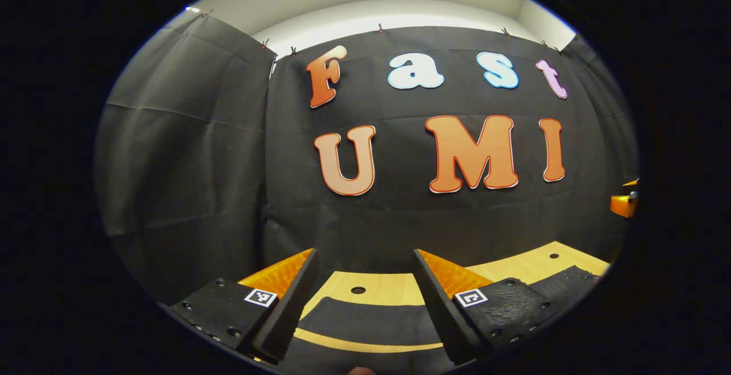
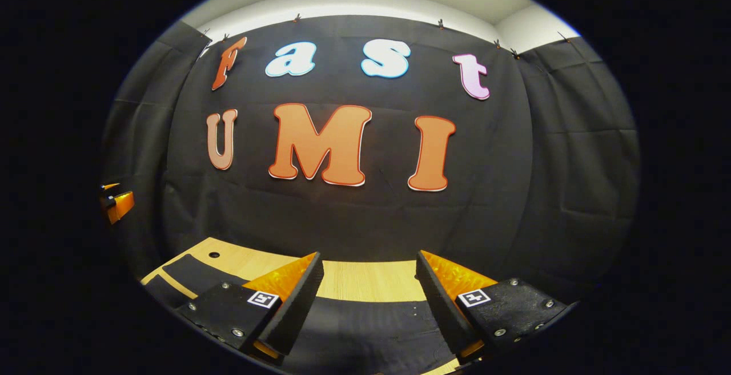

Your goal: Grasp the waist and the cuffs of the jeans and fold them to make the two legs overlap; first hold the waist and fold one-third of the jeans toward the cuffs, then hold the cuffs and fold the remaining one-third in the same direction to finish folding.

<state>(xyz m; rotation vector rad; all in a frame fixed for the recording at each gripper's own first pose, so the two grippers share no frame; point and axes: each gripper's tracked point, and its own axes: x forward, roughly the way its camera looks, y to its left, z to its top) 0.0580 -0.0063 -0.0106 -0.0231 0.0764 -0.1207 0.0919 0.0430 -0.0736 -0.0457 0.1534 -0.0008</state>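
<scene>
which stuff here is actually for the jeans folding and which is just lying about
For the job: dark jeans, left gripper, right gripper, both with jaws open.
Just there: wooden table, black wall cloth.

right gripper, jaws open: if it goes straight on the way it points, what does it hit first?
Probably the black cloth wall. The right gripper points level across the wooden table, above the dark fabric lying below its fingers. Nothing else shows in that line, though depth is unclear.
</scene>
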